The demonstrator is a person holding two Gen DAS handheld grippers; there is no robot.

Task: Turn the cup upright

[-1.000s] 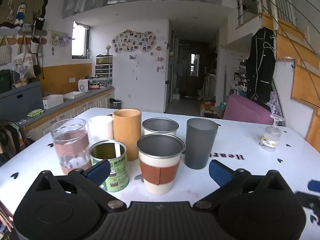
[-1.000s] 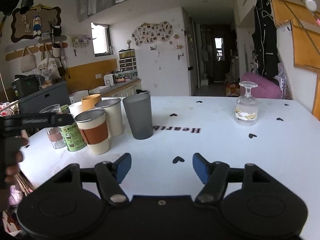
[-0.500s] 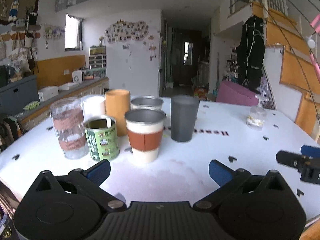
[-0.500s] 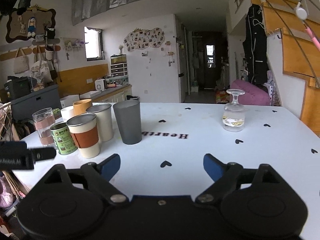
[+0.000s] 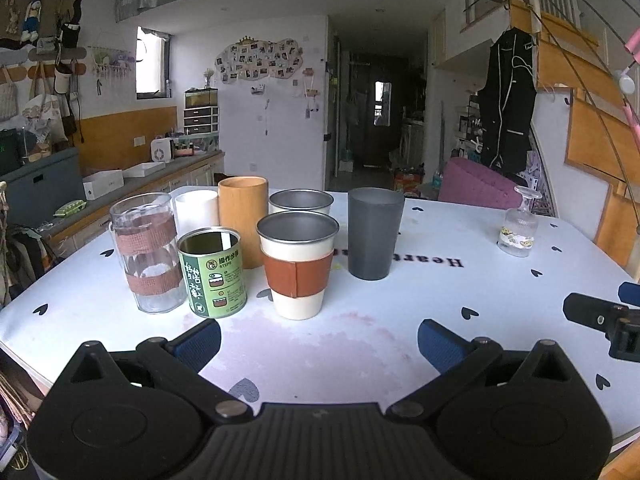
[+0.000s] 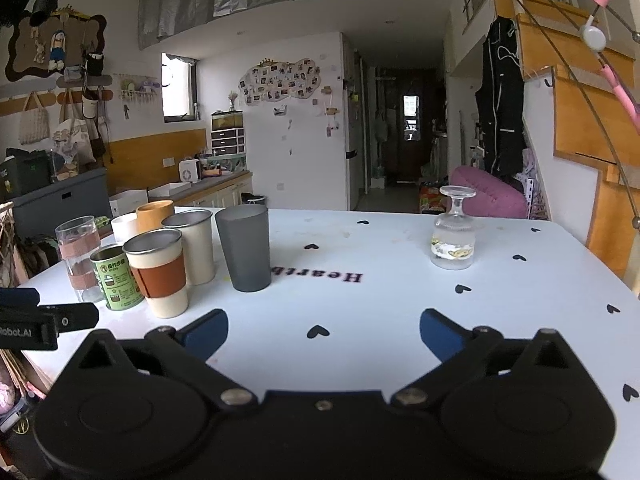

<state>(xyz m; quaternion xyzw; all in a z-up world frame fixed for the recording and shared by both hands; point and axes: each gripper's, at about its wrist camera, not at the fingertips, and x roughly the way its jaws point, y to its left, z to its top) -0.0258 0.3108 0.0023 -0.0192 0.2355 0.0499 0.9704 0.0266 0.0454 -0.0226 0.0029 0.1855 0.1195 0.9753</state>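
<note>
Both hand-held grippers retreated; stemmed glass (image 6: 453, 236) stays inverted.

Upright cups (image 6: 168, 272) cluster at the table's (image 6: 400, 304) left; an upturned glass (image 6: 454, 236) stands far right.

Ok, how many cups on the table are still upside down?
1: the stemmed glass, standing alone, foot up, on the table's right side. The cluster at left looks upright; the white cup at the back is partly hidden.
</note>
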